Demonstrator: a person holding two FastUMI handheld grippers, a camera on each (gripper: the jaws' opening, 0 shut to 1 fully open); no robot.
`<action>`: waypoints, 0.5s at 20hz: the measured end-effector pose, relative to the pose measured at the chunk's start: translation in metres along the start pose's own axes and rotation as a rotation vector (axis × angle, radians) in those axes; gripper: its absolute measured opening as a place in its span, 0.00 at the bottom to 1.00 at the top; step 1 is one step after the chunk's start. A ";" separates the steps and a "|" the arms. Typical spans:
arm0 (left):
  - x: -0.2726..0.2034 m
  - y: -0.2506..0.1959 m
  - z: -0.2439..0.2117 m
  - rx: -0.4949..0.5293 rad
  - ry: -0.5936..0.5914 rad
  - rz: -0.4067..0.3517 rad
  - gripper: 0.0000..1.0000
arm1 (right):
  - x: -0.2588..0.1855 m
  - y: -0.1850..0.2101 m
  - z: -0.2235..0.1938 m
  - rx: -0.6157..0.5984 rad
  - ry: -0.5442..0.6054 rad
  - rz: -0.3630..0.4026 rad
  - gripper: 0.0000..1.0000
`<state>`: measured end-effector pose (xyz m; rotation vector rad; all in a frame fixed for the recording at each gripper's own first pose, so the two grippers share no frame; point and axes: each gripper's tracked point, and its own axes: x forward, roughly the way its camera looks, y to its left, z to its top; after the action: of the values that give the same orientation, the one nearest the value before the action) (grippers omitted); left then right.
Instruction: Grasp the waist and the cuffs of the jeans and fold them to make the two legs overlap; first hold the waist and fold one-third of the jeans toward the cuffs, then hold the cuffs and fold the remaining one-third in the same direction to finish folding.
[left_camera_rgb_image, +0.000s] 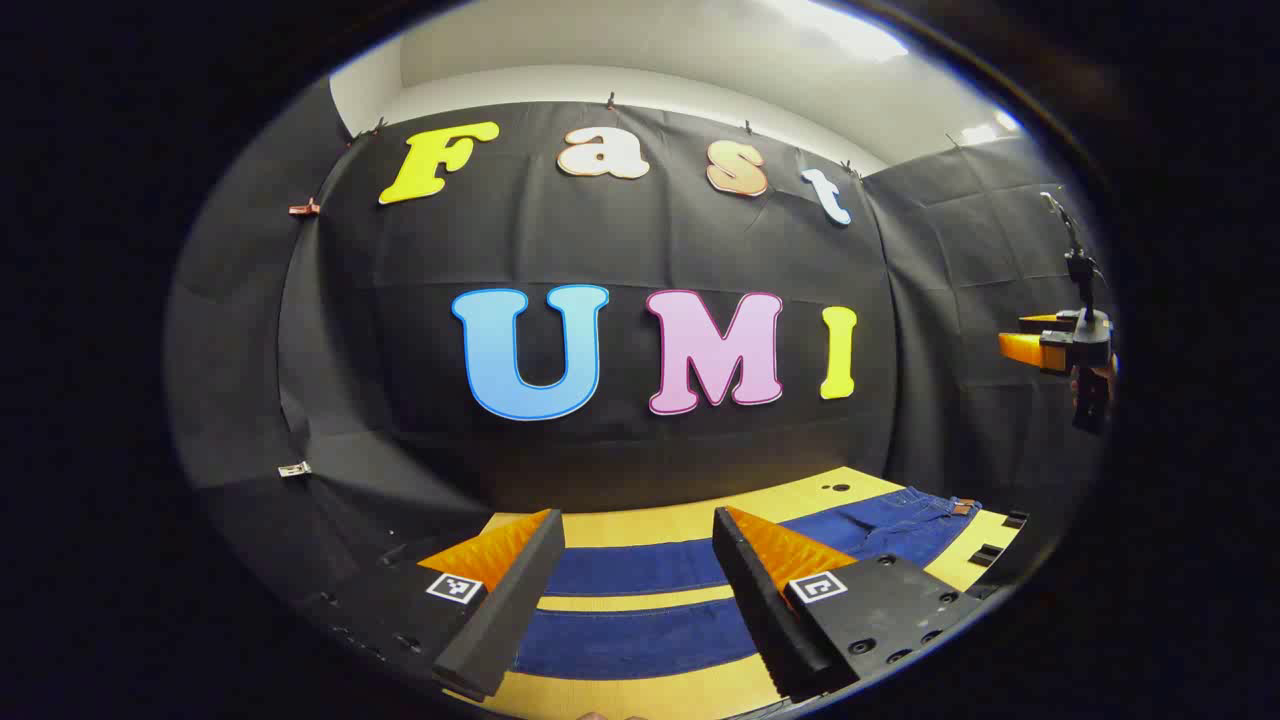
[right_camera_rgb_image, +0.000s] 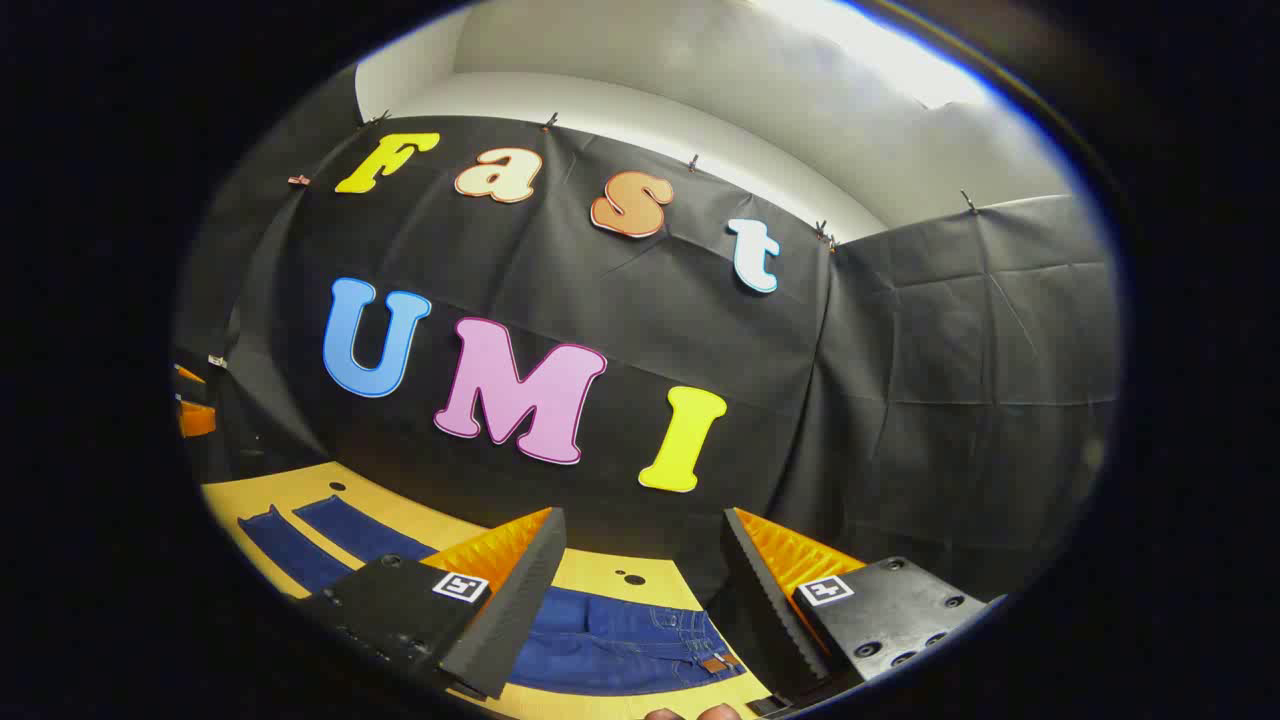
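Dark blue jeans (left_camera_rgb_image: 690, 570) lie flat on a yellow table (left_camera_rgb_image: 650, 525), both legs stretched side by side with a strip of table between them. My left gripper (left_camera_rgb_image: 635, 590) hovers open above the legs, nothing between its fingers. The waist (left_camera_rgb_image: 935, 510) with its brown patch lies toward the right. In the right gripper view, my right gripper (right_camera_rgb_image: 640, 600) is open above the waist (right_camera_rgb_image: 630, 640), and the two leg ends (right_camera_rgb_image: 320, 540) run off to the left. The right gripper (left_camera_rgb_image: 1040, 345) also appears raised at the far right of the left gripper view.
The black cloth wall stands close behind the table's far edge. Small dark holes (right_camera_rgb_image: 632, 578) mark the tabletop (right_camera_rgb_image: 260, 495) near the waist. Black fixtures (left_camera_rgb_image: 1000, 540) sit at the table's right end. An orange gripper part (right_camera_rgb_image: 195, 415) shows at the left edge of the right gripper view.
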<state>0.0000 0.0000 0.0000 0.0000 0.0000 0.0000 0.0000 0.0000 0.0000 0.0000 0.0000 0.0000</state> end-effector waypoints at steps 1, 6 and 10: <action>0.001 -0.002 0.002 0.005 -0.004 -0.005 0.95 | -0.001 0.000 0.000 -0.002 -0.004 0.000 0.96; 0.003 -0.008 0.001 0.024 -0.001 -0.020 0.95 | 0.002 -0.002 -0.001 -0.013 -0.011 -0.012 0.96; 0.006 -0.018 0.003 0.023 -0.008 -0.036 0.95 | 0.002 -0.002 0.001 -0.040 -0.020 -0.030 0.96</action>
<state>0.0063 -0.0176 0.0032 0.0233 -0.0079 -0.0362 0.0018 -0.0024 0.0011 -0.0399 -0.0202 -0.0296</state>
